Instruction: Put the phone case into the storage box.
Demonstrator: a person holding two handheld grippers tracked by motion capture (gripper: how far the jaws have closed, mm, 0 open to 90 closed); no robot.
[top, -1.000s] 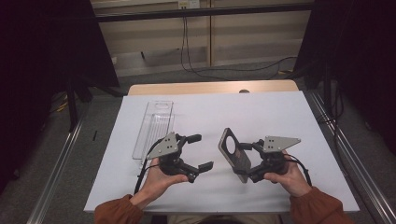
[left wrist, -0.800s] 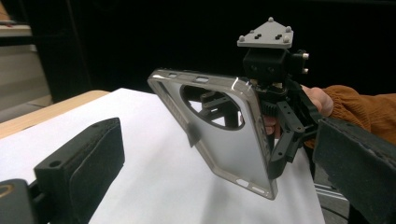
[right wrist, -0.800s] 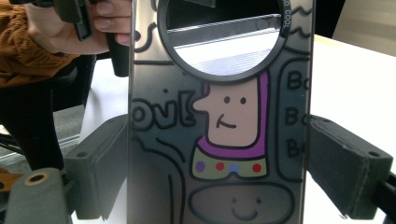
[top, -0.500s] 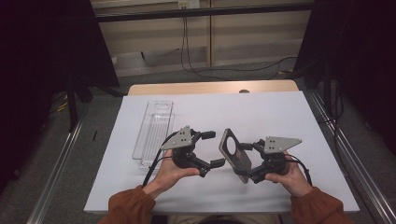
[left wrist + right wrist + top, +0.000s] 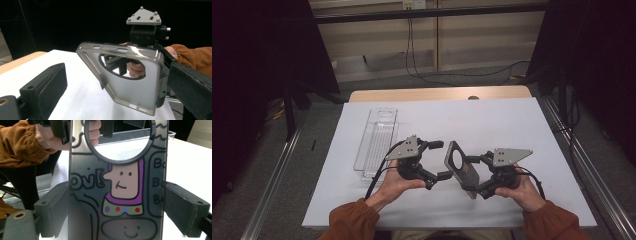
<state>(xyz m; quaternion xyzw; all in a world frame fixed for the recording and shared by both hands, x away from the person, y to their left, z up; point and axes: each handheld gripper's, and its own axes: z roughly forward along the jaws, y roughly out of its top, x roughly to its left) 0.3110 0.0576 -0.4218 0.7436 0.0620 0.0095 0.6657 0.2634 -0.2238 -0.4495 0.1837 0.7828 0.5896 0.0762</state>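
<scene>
Left gripper (image 5: 439, 160) shifted rightward across table since 1 s ago, away from clear tray (image 5: 377, 142), closing on phone case (image 5: 462, 167). Most of travel in first half sec, little after. Gap to case now small; open jaws straddling case's near edge, not touching.

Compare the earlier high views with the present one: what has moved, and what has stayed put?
The left gripper has moved rightward across the white table toward the phone case, its jaws open and now just short of the case's edge. Nothing was grasped or released. The right gripper stays in place, its jaws clamped on the case's two long edges, and the clear plastic tray lies where it was.
</scene>
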